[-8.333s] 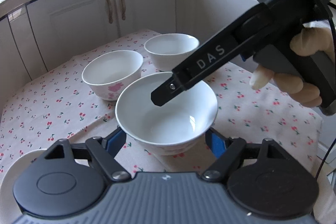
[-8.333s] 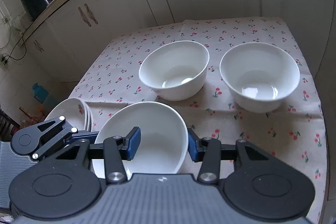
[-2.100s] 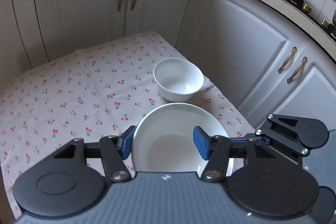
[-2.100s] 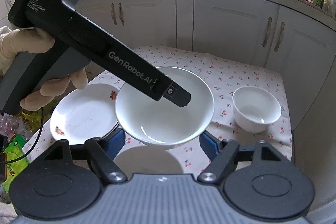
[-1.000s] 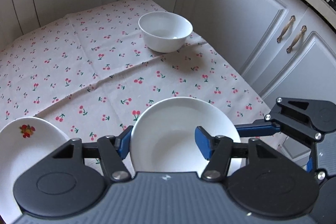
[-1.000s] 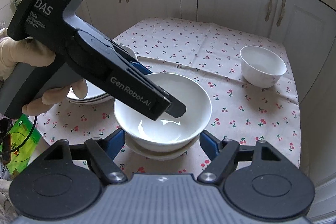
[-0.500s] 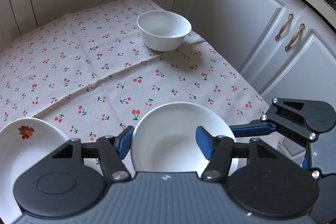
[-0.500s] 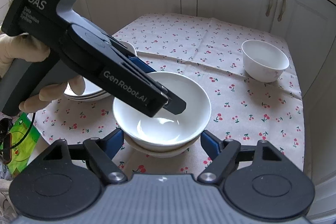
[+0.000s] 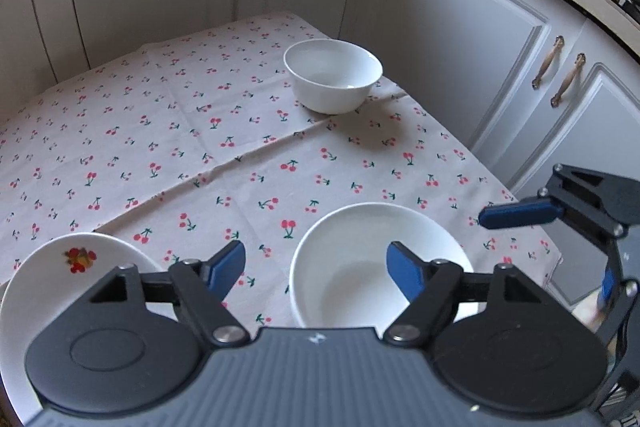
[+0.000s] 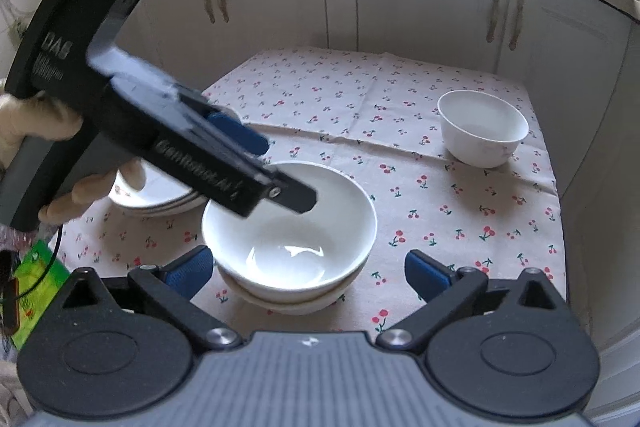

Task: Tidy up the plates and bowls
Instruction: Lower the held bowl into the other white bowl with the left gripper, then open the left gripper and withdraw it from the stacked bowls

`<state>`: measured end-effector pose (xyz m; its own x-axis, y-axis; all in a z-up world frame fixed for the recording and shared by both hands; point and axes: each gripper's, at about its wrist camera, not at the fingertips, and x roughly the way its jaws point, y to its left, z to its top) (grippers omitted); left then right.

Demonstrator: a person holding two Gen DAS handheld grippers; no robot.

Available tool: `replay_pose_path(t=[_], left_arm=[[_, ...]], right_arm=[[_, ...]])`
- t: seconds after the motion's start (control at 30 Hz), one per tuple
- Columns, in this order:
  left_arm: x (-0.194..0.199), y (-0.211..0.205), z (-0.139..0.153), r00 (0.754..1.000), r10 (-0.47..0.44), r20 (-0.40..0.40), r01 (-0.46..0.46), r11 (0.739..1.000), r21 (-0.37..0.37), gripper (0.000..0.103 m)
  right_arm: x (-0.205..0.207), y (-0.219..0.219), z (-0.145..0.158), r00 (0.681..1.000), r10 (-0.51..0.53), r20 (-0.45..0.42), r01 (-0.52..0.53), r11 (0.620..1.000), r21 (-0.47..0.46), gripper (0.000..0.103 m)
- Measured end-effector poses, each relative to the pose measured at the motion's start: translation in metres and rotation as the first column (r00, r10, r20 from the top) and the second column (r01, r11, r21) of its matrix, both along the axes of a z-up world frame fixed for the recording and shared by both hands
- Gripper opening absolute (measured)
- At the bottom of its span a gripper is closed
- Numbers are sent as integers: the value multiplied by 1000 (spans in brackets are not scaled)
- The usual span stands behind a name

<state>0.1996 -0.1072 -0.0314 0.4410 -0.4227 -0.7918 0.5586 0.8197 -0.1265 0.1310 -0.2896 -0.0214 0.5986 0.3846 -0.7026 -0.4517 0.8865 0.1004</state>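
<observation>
- On a table under a cherry-print cloth, 2 white bowls sit nested, the top bowl in the lower bowl; only the right wrist view shows there are 2, as the left wrist view gives just a single white rim
- The right gripper stands released, its jaws having just been opening, blue pads well clear on either side of the stack
- The left gripper is also released, jaws having just been opening: one pad hangs over the top bowl's inside, the other over the cloth beside it, the rim passing between them untouched
- The right wrist view shows a gloved hand on the left gripper's handle and a stack of plates behind it; the left wrist view shows only the top plate, with a fruit print
- A small bowl stands alone, well apart, near the table's far corner, in both views
</observation>
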Motion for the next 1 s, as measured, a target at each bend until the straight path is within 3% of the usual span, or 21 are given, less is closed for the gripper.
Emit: replay_pose_path(t=[0.47,0.57,0.63,0.8,1.0], left_arm=[[-17,22,7,998,-34,56,34,999,0,78],[-9,19,21,997,-46,63,47,999,-16,85],[3,15,34,996,-46,72,49,998,-36,91],[42,-5,52,992,-59,110,66,996,-62,93],[105,-37,44,994,-69,87,77,993,-84,95]], right_arm=[[7,-26,10,990,-120,69,122,992,-32,103],[16,-37,15,984,-143,107,150,987,-58,103],[25,-42,18,981,-146,127,157,984,-82,103],[53,-61,18,972,-148,184,170,979,-115,103],[99,-85,1,977,-124,174,146,982,-123,103]])
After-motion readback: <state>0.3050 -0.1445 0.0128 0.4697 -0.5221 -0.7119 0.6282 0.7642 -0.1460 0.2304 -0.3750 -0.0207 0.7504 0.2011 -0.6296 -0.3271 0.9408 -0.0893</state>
